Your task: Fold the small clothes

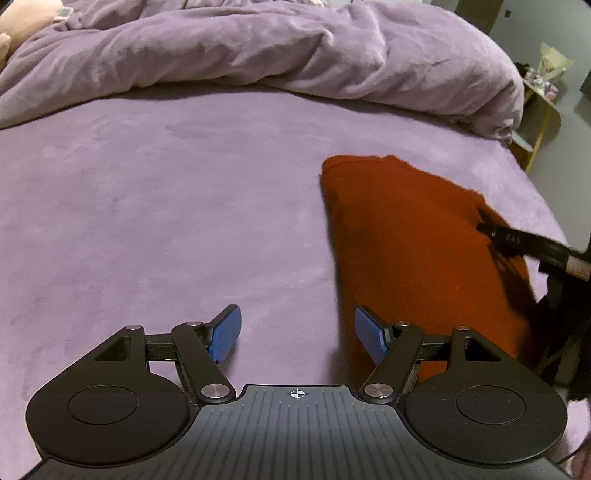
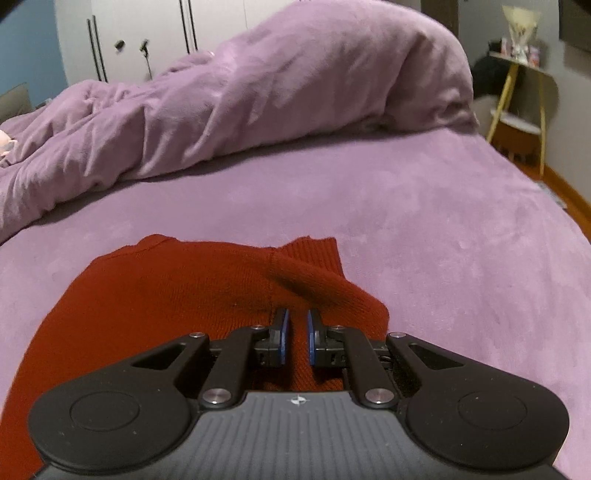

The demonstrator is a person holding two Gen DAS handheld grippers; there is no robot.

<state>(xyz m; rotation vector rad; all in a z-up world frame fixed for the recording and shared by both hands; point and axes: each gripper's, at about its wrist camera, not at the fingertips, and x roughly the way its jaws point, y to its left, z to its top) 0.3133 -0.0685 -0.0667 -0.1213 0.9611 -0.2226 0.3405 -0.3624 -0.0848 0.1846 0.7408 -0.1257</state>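
Observation:
A dark red knit garment (image 1: 413,236) lies folded on the purple bed sheet (image 1: 166,206). My left gripper (image 1: 297,332) is open and empty, just left of the garment's near edge. In the right wrist view the same garment (image 2: 177,295) lies under my right gripper (image 2: 296,321), whose blue pads (image 2: 283,332) stand a narrow gap apart right over the knit, near a raised fold and the ribbed cuff (image 2: 317,253). I see no cloth between the pads. The right gripper's tip also shows in the left wrist view (image 1: 491,230), over the garment's right side.
A crumpled purple duvet (image 1: 277,51) is piled across the far side of the bed. A side table with yellow legs (image 2: 517,99) stands beyond the bed's right edge. White wardrobe doors (image 2: 147,33) are at the back.

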